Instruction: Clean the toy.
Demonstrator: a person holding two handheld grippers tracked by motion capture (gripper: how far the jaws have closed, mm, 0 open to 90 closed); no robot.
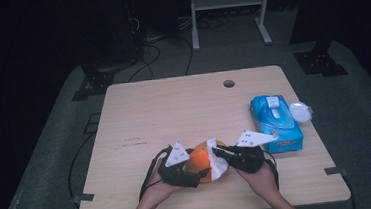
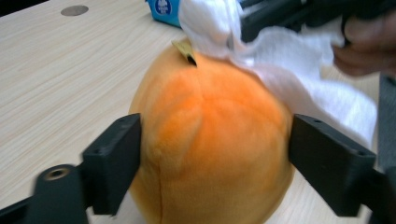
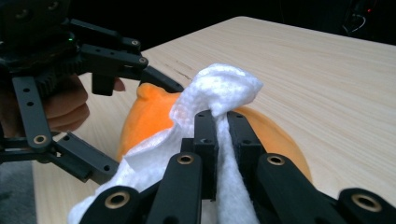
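One orange plush ball (image 2: 210,140) sits near the table's (image 1: 173,105) front edge, clasped on both sides by the left gripper (image 1: 197,175). One white wipe (image 3: 219,93) drapes over it, pinched in the right gripper (image 3: 222,122). The high view adds one blue wipes pack (image 1: 276,122), lid flipped open, just beside the right hand (image 1: 258,176).

Dark room, grey carpet (image 1: 46,145)

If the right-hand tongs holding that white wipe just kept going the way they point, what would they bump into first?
Probably the orange plush fruit: the right tongs, shut on the white wipe, sit right over it. Beyond it wait the left tongs, which hold the fruit.
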